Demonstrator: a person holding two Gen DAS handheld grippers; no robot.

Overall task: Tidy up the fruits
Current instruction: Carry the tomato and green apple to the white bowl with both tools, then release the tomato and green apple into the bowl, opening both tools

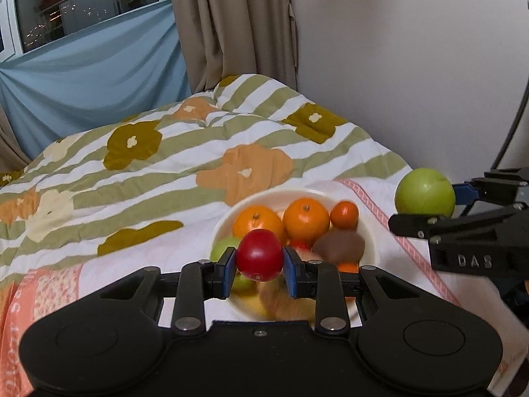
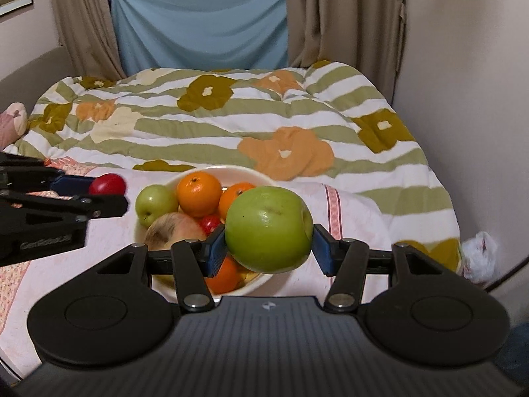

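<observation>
My left gripper [image 1: 260,261] is shut on a small red fruit [image 1: 260,254], held in the air above the near rim of a white bowl [image 1: 370,231]. My right gripper [image 2: 269,248] is shut on a large green apple [image 2: 268,229], also lifted over the bowl [image 2: 231,172]. In the left wrist view the right gripper and its green apple [image 1: 425,192] hang at the right edge. In the right wrist view the left gripper's red fruit [image 2: 108,184] shows at the left. The bowl holds oranges [image 1: 306,220], a small green apple [image 2: 155,202], a brown fruit [image 1: 339,245] and other pieces.
The bowl sits on a white and pink cloth [image 2: 350,218] spread over a bed with a striped, flowered quilt [image 2: 231,122]. A wall [image 1: 413,49] stands close on the right, curtains [image 2: 344,16] and a window behind. A crumpled white bag [image 2: 479,254] lies at the bed's right edge.
</observation>
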